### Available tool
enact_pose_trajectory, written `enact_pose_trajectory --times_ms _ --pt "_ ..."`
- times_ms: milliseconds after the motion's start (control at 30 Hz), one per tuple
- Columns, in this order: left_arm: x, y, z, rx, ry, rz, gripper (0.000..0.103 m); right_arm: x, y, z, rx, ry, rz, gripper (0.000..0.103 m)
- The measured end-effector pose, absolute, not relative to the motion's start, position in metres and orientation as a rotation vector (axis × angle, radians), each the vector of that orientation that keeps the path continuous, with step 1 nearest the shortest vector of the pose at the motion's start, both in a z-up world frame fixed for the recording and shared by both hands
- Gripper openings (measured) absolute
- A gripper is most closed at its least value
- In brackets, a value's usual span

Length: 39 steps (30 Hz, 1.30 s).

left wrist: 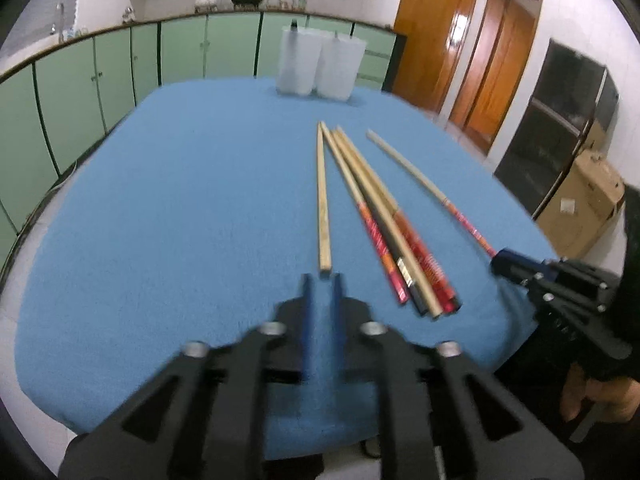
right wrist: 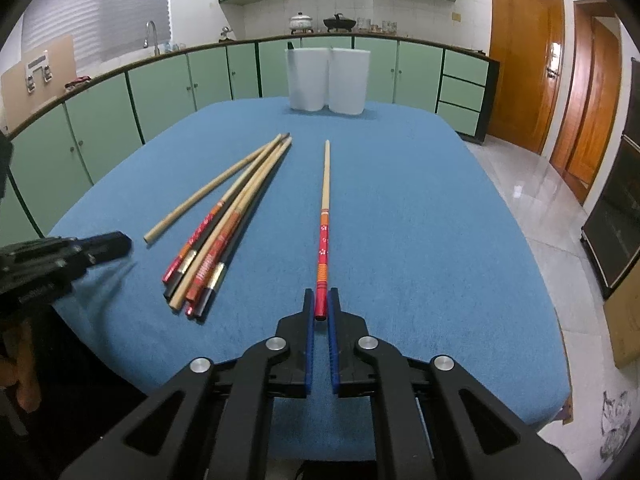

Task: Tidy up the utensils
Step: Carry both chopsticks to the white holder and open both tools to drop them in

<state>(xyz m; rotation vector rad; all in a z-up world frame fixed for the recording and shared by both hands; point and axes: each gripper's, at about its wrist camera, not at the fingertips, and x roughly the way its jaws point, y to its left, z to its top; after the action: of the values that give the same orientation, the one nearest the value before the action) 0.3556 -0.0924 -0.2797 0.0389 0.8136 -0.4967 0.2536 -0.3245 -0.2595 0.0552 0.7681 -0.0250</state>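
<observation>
On the blue cloth table lies a plain wooden chopstick. Its near end stops just ahead of my left gripper, which is open a little with nothing between the pads. A loose bundle of several chopsticks with red and dark handles lies to the right of it. My right gripper is shut on the red end of a red-handled chopstick, which points away along the cloth. The bundle and the left gripper are to its left. Two white containers stand at the far edge.
A dark utensil tip sticks out of the left container. Green cabinets curve round the far and left sides. Wooden doors and tiled floor lie to the right. A cardboard box stands by a dark cabinet. A person's hand holds the right gripper.
</observation>
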Motion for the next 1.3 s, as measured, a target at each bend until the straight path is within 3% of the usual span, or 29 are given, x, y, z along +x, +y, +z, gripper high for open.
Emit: enact_pose_trajectory --times_ms 33,267,333,367,400,700,1300 --pt "0.356 -0.093 -0.281 0.044 0.812 -0.492 0.033 0.253 -0.324 -0.260 0.055 0.769 -0.025 0.006" --pt "0.369 -0.105 -0.286 0.069 0.785 -0.497 0.038 0.253 -0.327 -0.263 0.062 0.772 -0.026 0.006" --pt "0.374 -0.108 -0.287 0.076 0.775 -0.504 0.031 0.253 -0.327 -0.263 0.063 0.771 -0.026 0.006" --pt "0.374 -0.107 -0.288 0.079 0.770 -0.504 0.022 0.253 -0.327 -0.263 0.063 0.771 -0.026 0.006" --pt "0.375 -0.107 -0.288 0.070 0.775 -0.513 0.006 0.252 -0.327 -0.264 0.062 0.770 -0.027 0.006" --pt "0.351 -0.076 -0.253 -0.076 0.747 -0.444 0.006 0.245 -0.331 -0.248 0.078 0.745 -0.030 0.006" --pt "0.339 -0.053 -0.097 0.017 0.654 -0.500 0.006 0.249 -0.342 -0.071 -0.002 0.627 0.068 0.006"
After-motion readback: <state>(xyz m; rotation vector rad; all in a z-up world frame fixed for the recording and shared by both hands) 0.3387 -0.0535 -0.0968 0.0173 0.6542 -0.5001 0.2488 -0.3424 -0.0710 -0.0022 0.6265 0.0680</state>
